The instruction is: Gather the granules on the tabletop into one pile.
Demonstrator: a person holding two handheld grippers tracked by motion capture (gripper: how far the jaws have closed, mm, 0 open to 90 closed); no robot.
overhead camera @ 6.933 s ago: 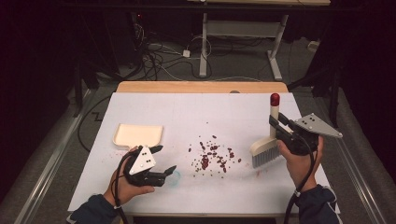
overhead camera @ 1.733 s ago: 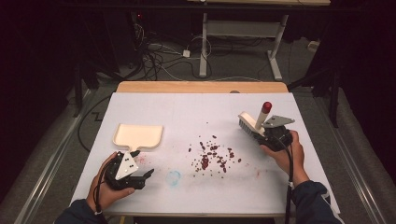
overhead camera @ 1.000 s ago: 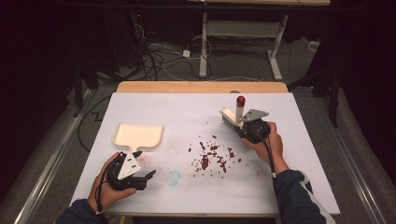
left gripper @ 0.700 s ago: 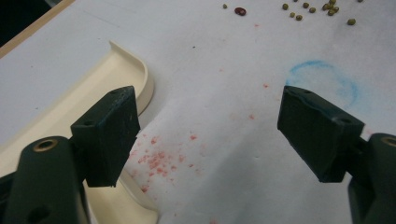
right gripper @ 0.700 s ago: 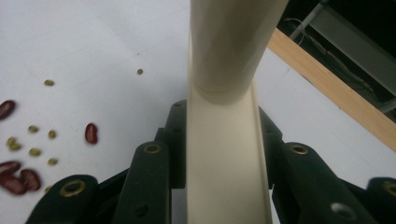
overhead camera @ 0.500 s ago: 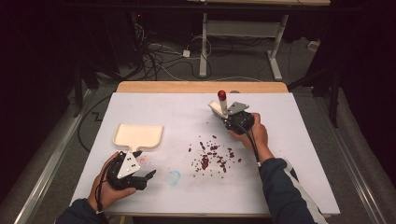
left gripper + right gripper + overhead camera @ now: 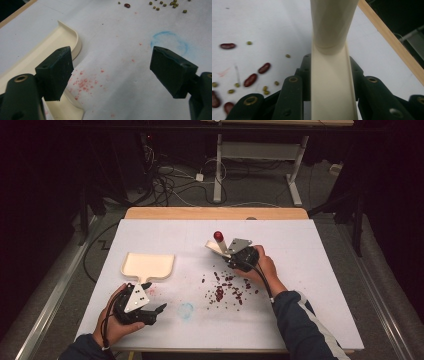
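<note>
One brush (image 7: pixel 219 243), pinched by the right hand-held gripper (image 7: pixel 235 254), slants up and far-left; the left hand-held gripper (image 7: pixel 159 310) is spread.

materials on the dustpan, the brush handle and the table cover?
Dustpan: looks like moulded plastic, cream, smooth with a soft sheen; the rounded raised rim suggests it.
Brush handle: probably the same cream plastic, smooth and seamless where the right gripper clamps it; its end cap is glossy red.
Table cover: likely paper or thin matte sheet, white, stained with red specks and a blue ring; I can't tell which.
</note>
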